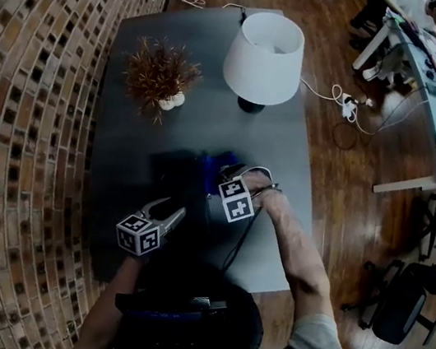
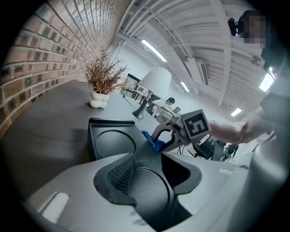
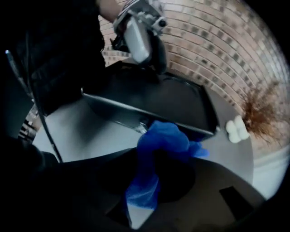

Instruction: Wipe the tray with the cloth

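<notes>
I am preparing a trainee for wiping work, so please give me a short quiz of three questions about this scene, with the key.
1. True or false: the right tongs are shut on the blue cloth.
2. Where is the cloth? A) at an edge of the dark tray; B) on a chair; C) on the floor.
3. Which two things stand on the grey table beyond the tray?
Key: 1 true; 2 A; 3 the white lamp and the dried plant in a white pot.
</notes>
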Demonstrator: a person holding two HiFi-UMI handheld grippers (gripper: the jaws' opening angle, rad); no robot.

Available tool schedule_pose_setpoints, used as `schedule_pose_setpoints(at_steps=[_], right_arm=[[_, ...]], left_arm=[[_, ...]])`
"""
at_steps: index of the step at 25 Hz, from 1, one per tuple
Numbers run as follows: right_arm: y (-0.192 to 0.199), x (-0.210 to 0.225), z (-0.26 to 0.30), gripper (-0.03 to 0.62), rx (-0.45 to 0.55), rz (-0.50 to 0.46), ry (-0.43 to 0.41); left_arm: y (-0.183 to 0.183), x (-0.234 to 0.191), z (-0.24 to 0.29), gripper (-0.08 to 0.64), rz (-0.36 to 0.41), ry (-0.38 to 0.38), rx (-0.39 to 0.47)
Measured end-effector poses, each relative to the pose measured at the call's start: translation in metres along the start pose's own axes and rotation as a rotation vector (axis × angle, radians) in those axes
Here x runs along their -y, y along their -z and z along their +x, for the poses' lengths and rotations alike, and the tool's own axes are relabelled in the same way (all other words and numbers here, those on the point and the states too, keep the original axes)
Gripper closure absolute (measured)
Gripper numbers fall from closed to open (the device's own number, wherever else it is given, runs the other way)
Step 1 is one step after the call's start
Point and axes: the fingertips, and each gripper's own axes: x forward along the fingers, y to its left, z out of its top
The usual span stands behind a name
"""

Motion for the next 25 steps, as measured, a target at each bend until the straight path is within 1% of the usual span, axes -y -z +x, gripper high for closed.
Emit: schedule_pose_setpoints(at_steps=[1, 3, 4, 5, 6, 8, 10, 11, 12, 13, 14, 16, 17, 18, 19, 20, 21, 22, 23, 24, 25], right_arm=[[0.011, 0.019, -0.003, 0.460, -0.014, 0.062, 0.068], [0.034, 0.066, -0.002, 0.460, -0.077, 0.204, 0.246], [0.037, 0.082, 0.001, 0.459, -0.093, 0.253, 0.296], [0.033, 0.087, 0.008, 0.459, -0.098, 0.267, 0.305], [0.025, 0.083, 0.015, 0.459, -0.105, 0.240, 0.286], [0.011, 0.058, 0.021, 0.460, -0.122, 0.112, 0.207], [0.001, 0.016, 0.013, 0.462, -0.077, -0.034, 0.054], [-0.004, -0.003, 0.009, 0.462, -0.044, -0.084, -0.020], [-0.007, -0.012, 0.006, 0.462, -0.020, -0.093, -0.057], [-0.006, -0.010, 0.005, 0.462, -0.004, -0.057, -0.047], [-0.002, 0.003, 0.005, 0.462, 0.004, 0.017, 0.007], [0.012, 0.040, 0.007, 0.462, -0.011, 0.189, 0.170], [0.016, 0.054, 0.011, 0.460, -0.032, 0.240, 0.234], [0.015, 0.061, 0.016, 0.460, -0.058, 0.240, 0.266], [0.011, 0.058, 0.019, 0.460, -0.086, 0.188, 0.265], [0.006, 0.046, 0.021, 0.462, -0.104, 0.100, 0.233], [0.001, 0.031, 0.020, 0.462, -0.099, 0.013, 0.177], [-0.004, 0.015, 0.015, 0.462, -0.072, -0.041, 0.119], [-0.004, 0.004, 0.006, 0.462, -0.039, -0.040, 0.090], [0.001, 0.002, -0.005, 0.462, -0.018, 0.024, 0.109], [0.012, 0.005, -0.017, 0.462, -0.014, 0.143, 0.168]], left_arm=[[0.000, -0.001, 0.000, 0.383, -0.001, -0.002, -0.001], [0.001, -0.002, 0.000, 0.383, 0.000, -0.003, -0.004], [0.001, -0.002, 0.000, 0.383, -0.001, -0.003, -0.004], [0.002, -0.001, 0.001, 0.383, -0.003, -0.005, -0.004], [0.003, 0.000, 0.001, 0.383, -0.004, -0.008, -0.007], [0.004, 0.002, 0.002, 0.383, -0.002, -0.011, -0.015], [0.002, 0.002, 0.004, 0.383, 0.004, -0.006, -0.017], [0.001, 0.001, 0.003, 0.383, 0.006, -0.004, -0.016], [0.001, -0.001, 0.002, 0.383, 0.005, -0.004, -0.015], [0.002, -0.002, 0.000, 0.387, 0.003, -0.006, -0.015], [0.002, -0.002, 0.000, 0.387, 0.001, -0.006, -0.014], [0.002, -0.002, 0.000, 0.387, 0.003, -0.004, -0.009], [0.002, -0.002, 0.001, 0.387, 0.006, -0.004, -0.006], [0.003, -0.003, 0.002, 0.387, 0.009, -0.005, -0.004], [0.003, -0.003, 0.002, 0.387, 0.011, -0.005, -0.004], [0.004, -0.002, 0.003, 0.387, 0.012, -0.005, -0.006], [0.004, -0.002, 0.003, 0.387, 0.013, -0.005, -0.009], [0.003, -0.001, 0.004, 0.387, 0.015, -0.007, -0.011], [0.003, -0.001, 0.003, 0.387, 0.015, -0.011, -0.012], [0.002, -0.001, 0.003, 0.387, 0.014, -0.016, -0.010], [0.002, -0.001, 0.003, 0.387, 0.014, -0.020, -0.008]])
